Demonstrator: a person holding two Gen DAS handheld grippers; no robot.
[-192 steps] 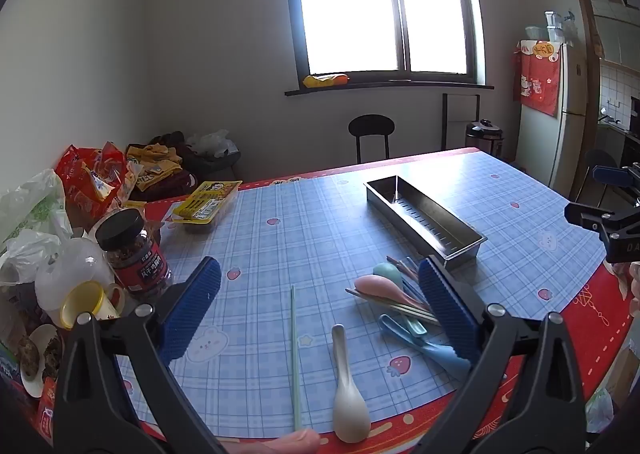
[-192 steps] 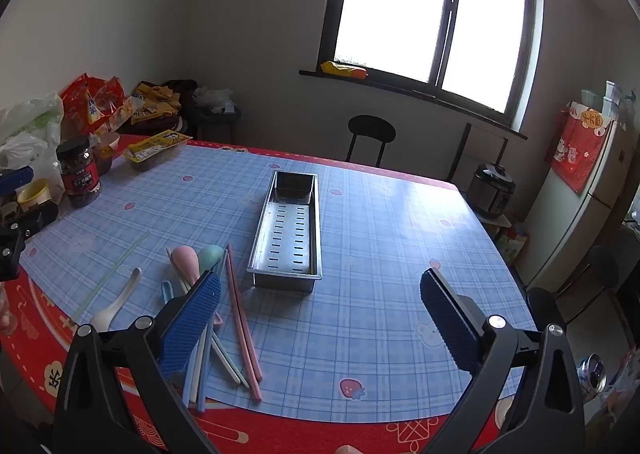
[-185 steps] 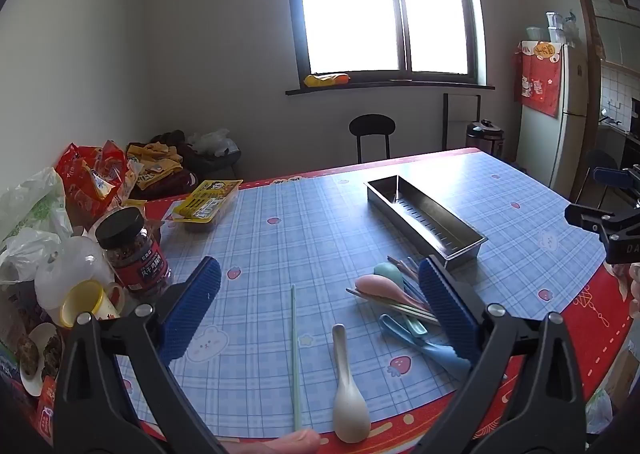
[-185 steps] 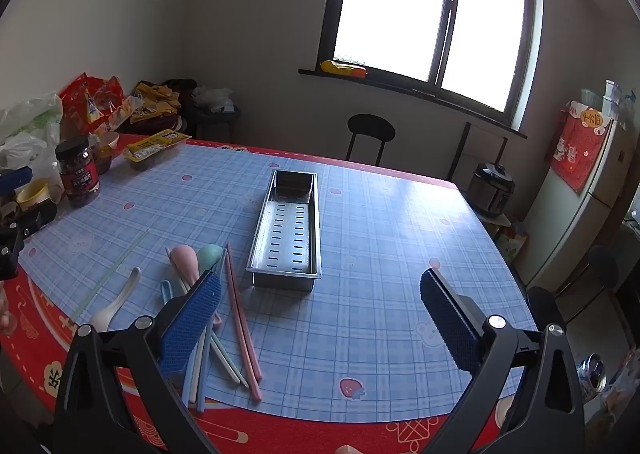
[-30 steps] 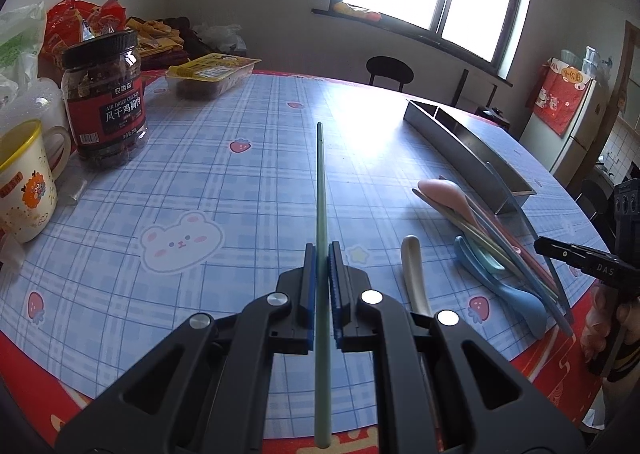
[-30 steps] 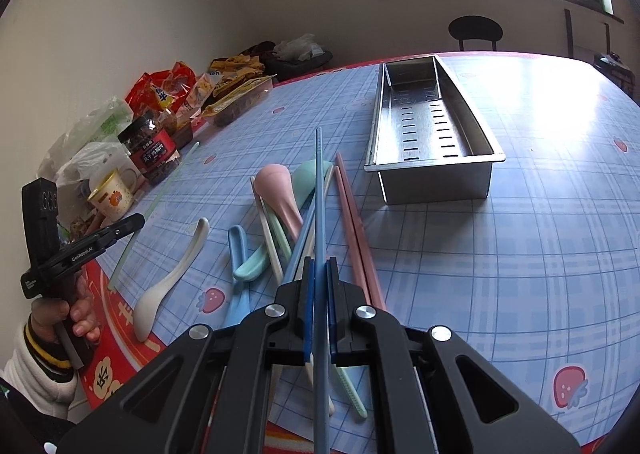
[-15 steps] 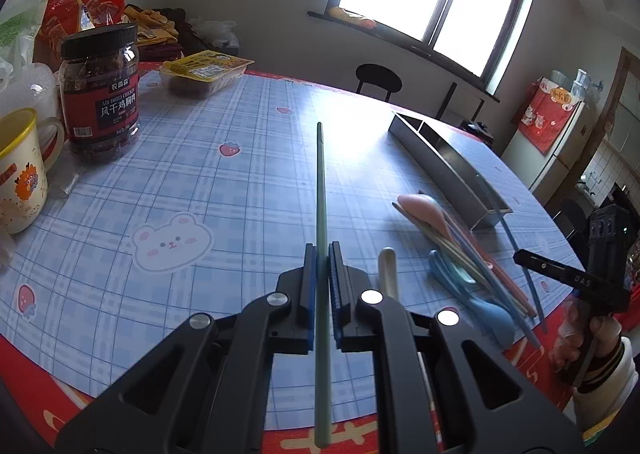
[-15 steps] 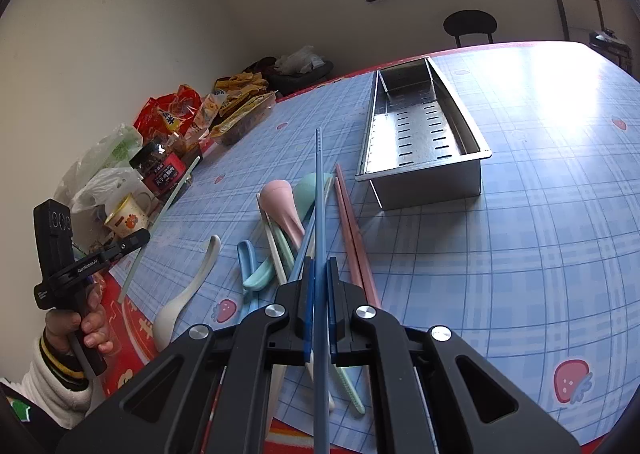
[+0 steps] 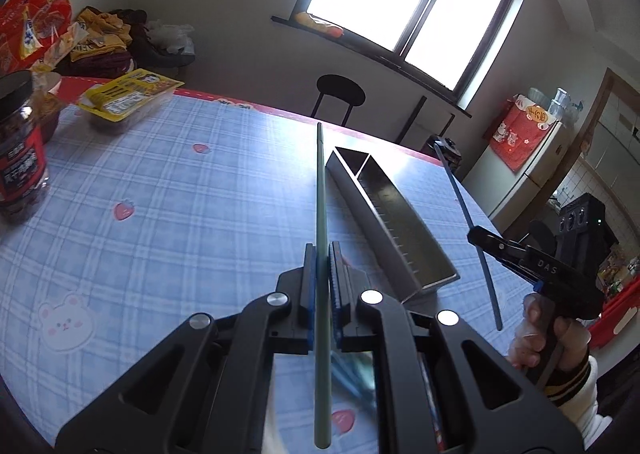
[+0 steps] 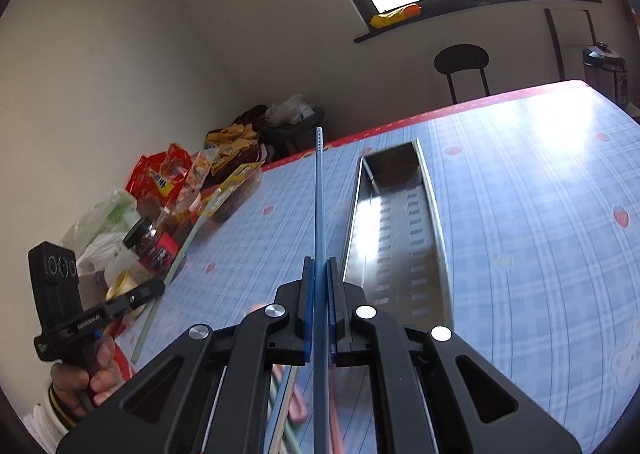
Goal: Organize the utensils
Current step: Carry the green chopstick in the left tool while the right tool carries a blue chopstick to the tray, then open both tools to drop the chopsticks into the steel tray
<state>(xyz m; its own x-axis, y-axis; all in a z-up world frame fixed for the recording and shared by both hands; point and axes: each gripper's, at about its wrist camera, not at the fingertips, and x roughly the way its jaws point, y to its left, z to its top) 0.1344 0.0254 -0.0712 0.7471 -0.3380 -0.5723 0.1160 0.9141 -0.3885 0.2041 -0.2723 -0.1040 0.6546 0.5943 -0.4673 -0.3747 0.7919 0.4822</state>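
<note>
My left gripper is shut on a green chopstick, held in the air above the checked tablecloth, its tip close to the left of the steel utensil tray. My right gripper is shut on a blue chopstick, lifted beside the left wall of the steel tray. In the left wrist view the right gripper and its blue chopstick hang at the right. From the right wrist view the left gripper holds the green chopstick at the left. Other utensils lie blurred under the gripper.
A dark jar, a yellow snack tray and red and yellow snack bags crowd the table's left side. A mug stands by the jar. A black chair stands behind the table; a fridge at right.
Both grippers rose off the table with their chopsticks and moved forward toward the steel tray. The utensil pile has slipped below and behind the fingers.
</note>
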